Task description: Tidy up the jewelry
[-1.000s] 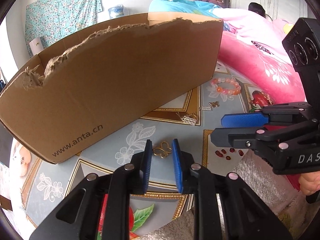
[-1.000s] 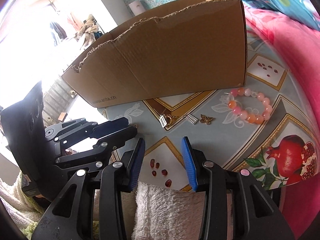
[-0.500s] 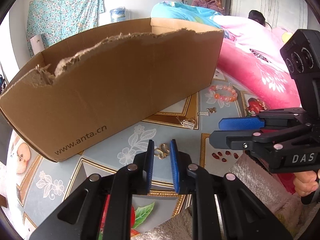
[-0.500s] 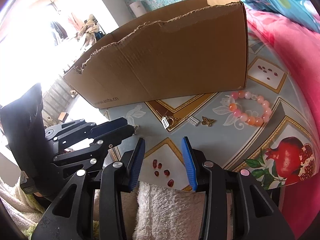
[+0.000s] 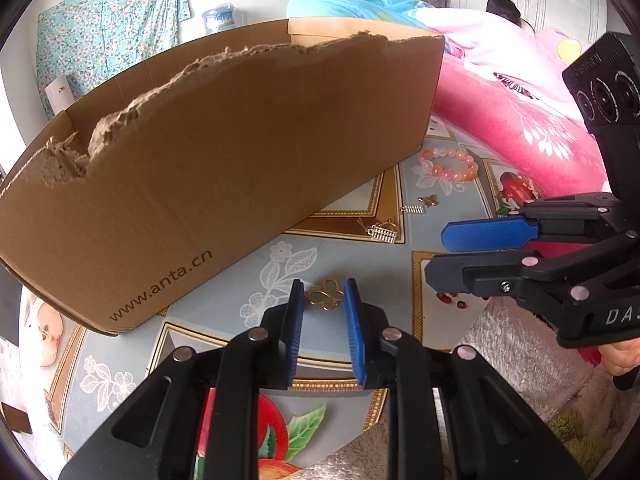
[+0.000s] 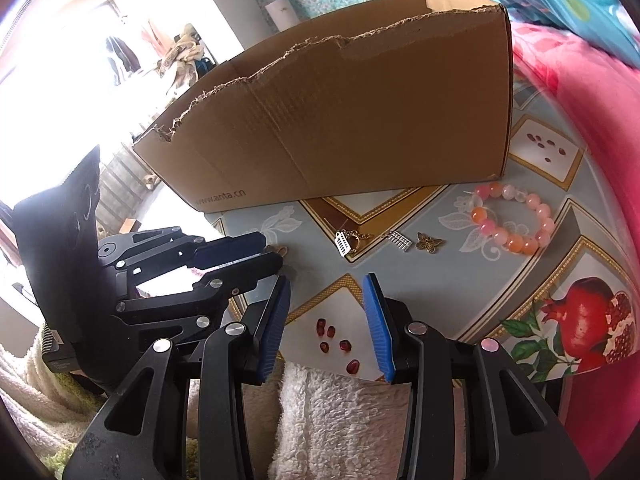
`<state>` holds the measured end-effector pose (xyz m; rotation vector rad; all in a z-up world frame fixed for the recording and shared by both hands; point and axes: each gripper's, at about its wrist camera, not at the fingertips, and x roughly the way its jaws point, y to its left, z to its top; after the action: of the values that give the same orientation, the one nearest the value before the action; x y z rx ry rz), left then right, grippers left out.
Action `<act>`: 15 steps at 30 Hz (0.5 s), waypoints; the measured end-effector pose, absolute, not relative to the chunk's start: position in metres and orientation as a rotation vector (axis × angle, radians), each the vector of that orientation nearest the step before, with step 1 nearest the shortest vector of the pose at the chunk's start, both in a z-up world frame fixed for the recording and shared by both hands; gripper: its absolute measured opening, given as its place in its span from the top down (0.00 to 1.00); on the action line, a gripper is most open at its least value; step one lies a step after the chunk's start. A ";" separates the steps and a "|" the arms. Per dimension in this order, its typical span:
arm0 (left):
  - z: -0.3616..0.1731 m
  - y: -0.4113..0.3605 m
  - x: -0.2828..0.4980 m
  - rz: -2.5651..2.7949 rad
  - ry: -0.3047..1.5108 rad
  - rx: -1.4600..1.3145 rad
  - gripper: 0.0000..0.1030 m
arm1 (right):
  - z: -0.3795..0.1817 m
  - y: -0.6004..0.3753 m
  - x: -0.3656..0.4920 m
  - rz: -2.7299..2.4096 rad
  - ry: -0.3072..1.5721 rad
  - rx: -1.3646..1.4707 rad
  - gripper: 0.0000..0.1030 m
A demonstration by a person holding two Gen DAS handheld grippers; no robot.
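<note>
A gold clover charm (image 5: 325, 300) lies on the patterned tablecloth between the tips of my left gripper (image 5: 322, 292). Its jaws are opening, and the pads stand close beside the charm without a clear grip. My right gripper (image 6: 327, 284) is open and empty over a printed square of red seeds, to the right of the left one. Further back lie a silver abacus charm on a gold ring (image 6: 344, 242), a smaller abacus charm (image 6: 398, 240), a bronze butterfly (image 6: 429, 242) and a pink and orange bead bracelet (image 6: 516, 242). A torn cardboard box (image 5: 240, 152) stands behind them.
A pink blanket (image 5: 520, 128) rises along the table's right side. A fluffy white towel (image 6: 320, 408) lies at the near edge under both grippers. A person sits far back in the room. The box's front wall is taller than the jewelry beside it.
The left jaws narrowed slightly around the gold charm half a second ago and have widened back. The charm lies where it was. The right gripper has not moved.
</note>
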<state>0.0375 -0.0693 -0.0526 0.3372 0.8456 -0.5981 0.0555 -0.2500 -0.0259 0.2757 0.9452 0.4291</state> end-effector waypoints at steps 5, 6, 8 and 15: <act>-0.052 -0.072 0.041 -0.627 0.860 0.380 0.80 | -0.028 -0.254 0.056 0.434 0.947 0.282 0.63; -0.051 -0.073 0.043 -0.627 0.865 0.391 0.77 | -0.029 -0.255 0.057 0.436 0.947 0.284 0.63; -0.049 -0.074 0.044 -0.625 0.869 0.410 0.76 | -0.029 -0.257 0.057 0.439 0.947 0.285 0.63; -0.051 -0.075 0.046 -0.642 0.879 0.415 0.71 | -0.032 -0.262 0.058 0.447 0.953 0.295 0.63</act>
<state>0.0456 -0.0752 -0.0514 0.4151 0.8787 -0.6424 0.0581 -0.2622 -0.0323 0.2950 0.9526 0.4470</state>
